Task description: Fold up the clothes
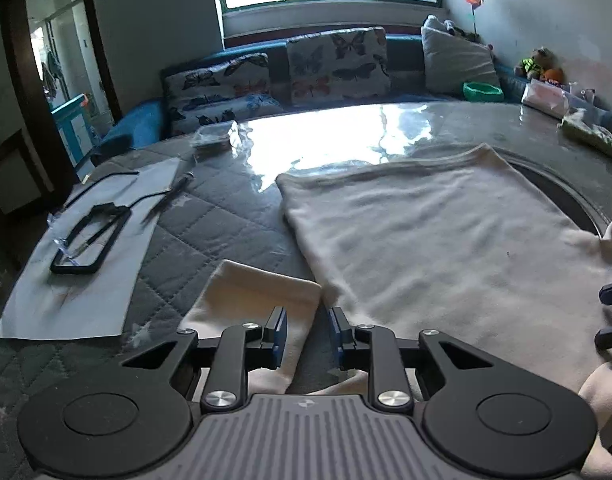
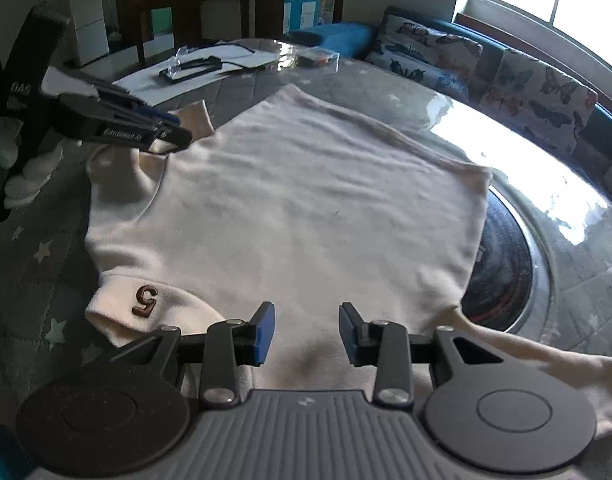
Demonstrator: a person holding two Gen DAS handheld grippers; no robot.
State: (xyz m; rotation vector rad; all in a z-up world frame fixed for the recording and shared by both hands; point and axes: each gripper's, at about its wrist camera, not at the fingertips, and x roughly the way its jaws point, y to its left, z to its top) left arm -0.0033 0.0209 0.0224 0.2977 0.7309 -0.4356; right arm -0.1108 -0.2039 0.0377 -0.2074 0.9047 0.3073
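A cream sweater [image 2: 298, 208] lies flat on the round table, hem toward the sofa, collar with a brown "5" patch [image 2: 145, 295] near my right gripper. It also shows in the left wrist view [image 1: 437, 236]. My left gripper [image 1: 306, 334] is open, low over the left sleeve [image 1: 250, 296], its jaws either side of the sleeve's inner edge. In the right wrist view the left gripper [image 2: 174, 128] hovers by that sleeve [image 2: 194, 118]. My right gripper [image 2: 306, 330] is open and empty just above the sweater's neck area. The right sleeve [image 2: 545, 360] trails off to the right.
The table has a grey quilted cover [image 1: 210, 216] under clear plastic, and a dark round inset [image 2: 501, 264] beside the sweater. A grey sheet with a black frame [image 1: 90, 236] lies at the left, a clear packet [image 1: 214, 140] further back. A butterfly-cushioned sofa [image 1: 337, 64] stands behind.
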